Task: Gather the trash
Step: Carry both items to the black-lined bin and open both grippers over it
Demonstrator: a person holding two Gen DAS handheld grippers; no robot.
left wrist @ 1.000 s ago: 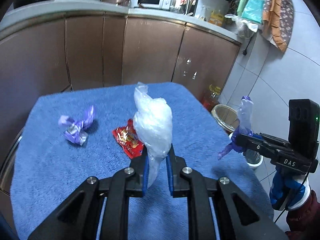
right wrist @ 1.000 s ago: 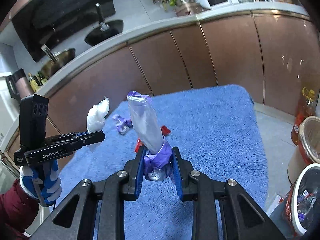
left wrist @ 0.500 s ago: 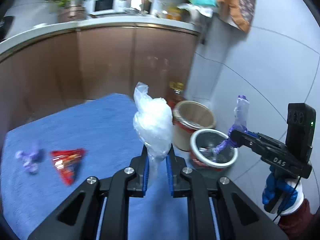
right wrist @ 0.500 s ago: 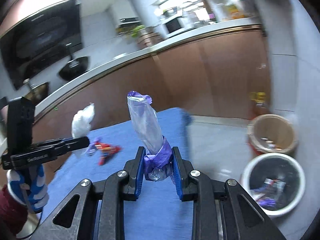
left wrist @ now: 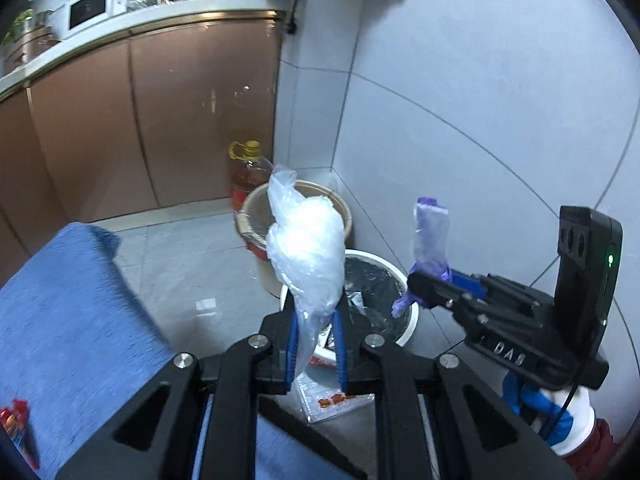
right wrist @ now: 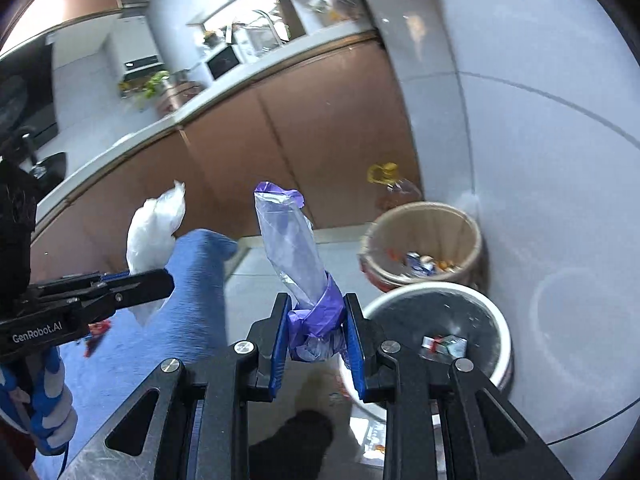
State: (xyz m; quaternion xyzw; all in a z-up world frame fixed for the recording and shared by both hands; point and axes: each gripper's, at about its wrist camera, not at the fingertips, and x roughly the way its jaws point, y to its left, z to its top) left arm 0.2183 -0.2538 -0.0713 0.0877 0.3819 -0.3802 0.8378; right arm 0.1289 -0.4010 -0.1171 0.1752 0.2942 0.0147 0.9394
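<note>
My left gripper [left wrist: 314, 350] is shut on a crumpled clear plastic bag [left wrist: 308, 248] and holds it in the air just short of a white bin with a black liner [left wrist: 408, 322]. My right gripper [right wrist: 316, 340] is shut on a purple and clear plastic wrapper [right wrist: 296, 252], held near the rim of the same white bin [right wrist: 502, 330]. In the left wrist view the right gripper [left wrist: 416, 292] sits over that bin. A red snack wrapper [left wrist: 14, 426] lies on the blue cloth table [left wrist: 72, 320].
A beige bin [right wrist: 424, 232] with scraps stands behind the white one, against the grey tiled wall [left wrist: 480, 120]. A yellow-capped oil bottle [left wrist: 248, 172] stands by brown cabinets [left wrist: 160, 120]. A flat packet [left wrist: 332, 396] lies on the floor by the white bin.
Both grippers have swung right, away from the table and toward the bins, each still holding its trash. The table has slid to the left edge of both views.
</note>
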